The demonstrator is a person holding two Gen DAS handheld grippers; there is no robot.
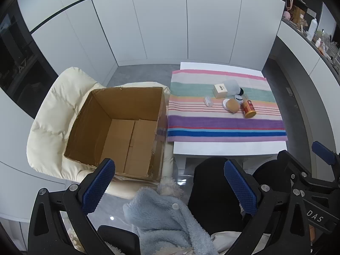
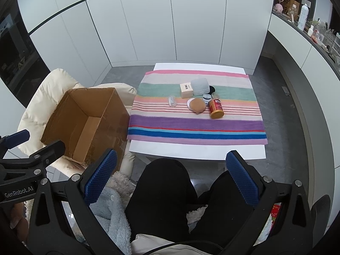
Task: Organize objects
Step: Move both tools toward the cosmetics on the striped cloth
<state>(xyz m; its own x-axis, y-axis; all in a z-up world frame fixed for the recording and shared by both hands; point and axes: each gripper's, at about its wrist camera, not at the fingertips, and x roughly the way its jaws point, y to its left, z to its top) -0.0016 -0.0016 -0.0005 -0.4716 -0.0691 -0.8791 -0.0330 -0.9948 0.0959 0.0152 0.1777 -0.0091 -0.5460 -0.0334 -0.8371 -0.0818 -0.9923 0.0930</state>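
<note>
A white tabletop (image 2: 197, 152) carries a striped cloth (image 2: 195, 125) banded in pink, beige, teal, peach, purple, blue and lilac, with thin red lines. On it stand a red-and-gold cylindrical tin (image 2: 216, 108), a tan round puff (image 2: 198, 105) at its nine o'clock, and a cream cardboard carton (image 2: 186, 90). A brown corrugated cardboard box (image 1: 119, 125) sits on a cream quilted chair (image 1: 53, 114).

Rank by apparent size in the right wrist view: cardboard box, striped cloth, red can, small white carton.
1. striped cloth, though the cardboard box is nearly as big and sits nearer the camera, so their order is unsure.
2. red can and small white carton look alike.
</note>
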